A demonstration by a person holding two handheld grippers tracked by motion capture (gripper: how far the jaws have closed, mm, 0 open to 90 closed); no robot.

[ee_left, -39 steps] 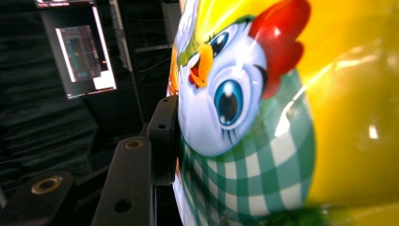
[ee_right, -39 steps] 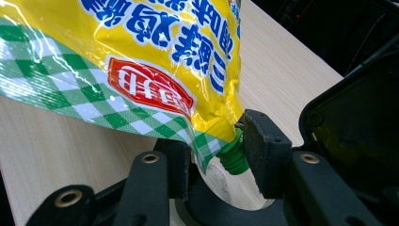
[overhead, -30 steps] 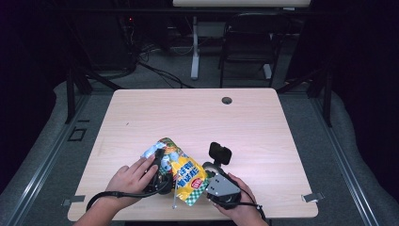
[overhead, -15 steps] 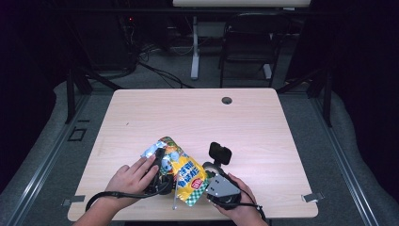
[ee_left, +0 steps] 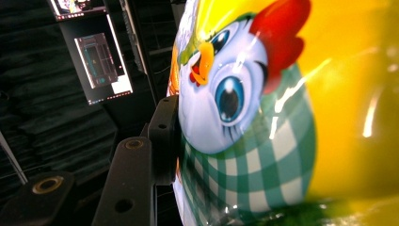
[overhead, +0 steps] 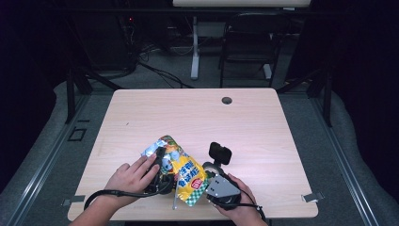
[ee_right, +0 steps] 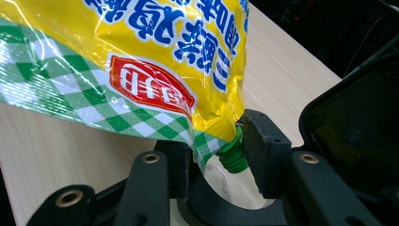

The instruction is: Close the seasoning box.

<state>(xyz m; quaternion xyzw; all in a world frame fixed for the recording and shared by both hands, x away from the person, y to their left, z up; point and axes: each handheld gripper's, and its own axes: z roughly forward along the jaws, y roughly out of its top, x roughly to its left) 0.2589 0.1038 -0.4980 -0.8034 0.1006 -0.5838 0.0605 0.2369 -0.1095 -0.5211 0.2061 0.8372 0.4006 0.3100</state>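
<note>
Count, present moment: one table point(overhead: 263, 122); one yellow snack pouch point(overhead: 186, 172) with one green spout point(ee_right: 231, 155); two grippers, left gripper point(overhead: 160, 176) and right gripper point(overhead: 219, 181); two hands; two lit screens point(ee_left: 101, 66).

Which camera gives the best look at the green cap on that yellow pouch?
The right gripper view: the green cap sits close up between that gripper's pads. The high view has the pouch small; the left gripper view shows its printed chicken.
</note>
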